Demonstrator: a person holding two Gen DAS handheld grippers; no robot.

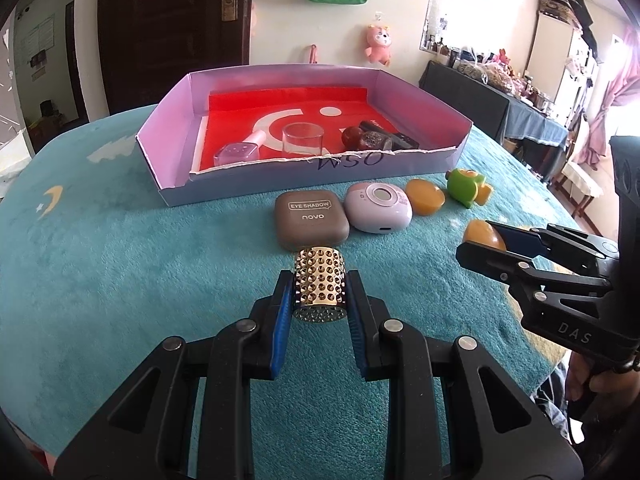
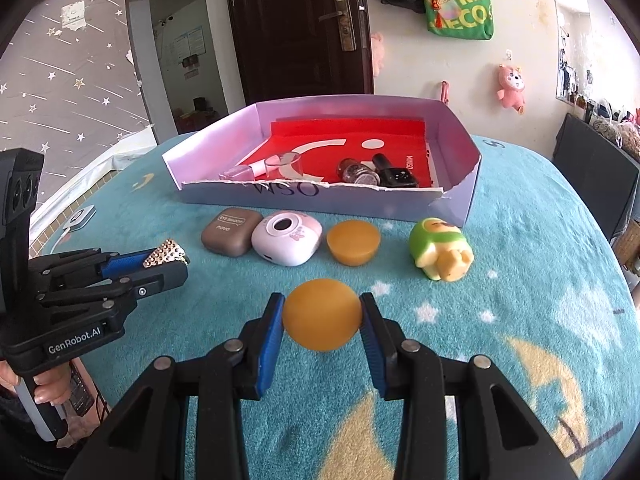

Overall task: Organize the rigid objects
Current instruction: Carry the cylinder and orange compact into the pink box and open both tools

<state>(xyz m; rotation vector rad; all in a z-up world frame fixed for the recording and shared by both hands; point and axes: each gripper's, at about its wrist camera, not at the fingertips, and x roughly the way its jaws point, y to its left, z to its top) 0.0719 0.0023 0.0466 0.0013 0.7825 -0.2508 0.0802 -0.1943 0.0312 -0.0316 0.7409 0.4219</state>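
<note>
Gold studded cylinder [image 1: 319, 285] seemingly points lengthwise toward the box [image 1: 280, 184].

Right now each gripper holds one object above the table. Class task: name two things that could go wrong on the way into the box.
1. The right gripper pinches the rounded orange piece only at its sides; it might slip out.
2. The studded gold cylinder in the left gripper could knock over the clear cup standing just behind the box's torn front wall.

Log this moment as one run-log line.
left hand-held gripper: shut on studded cylinder | right hand-held gripper: shut on orange ball | box: bottles inside | four items on cloth
</note>
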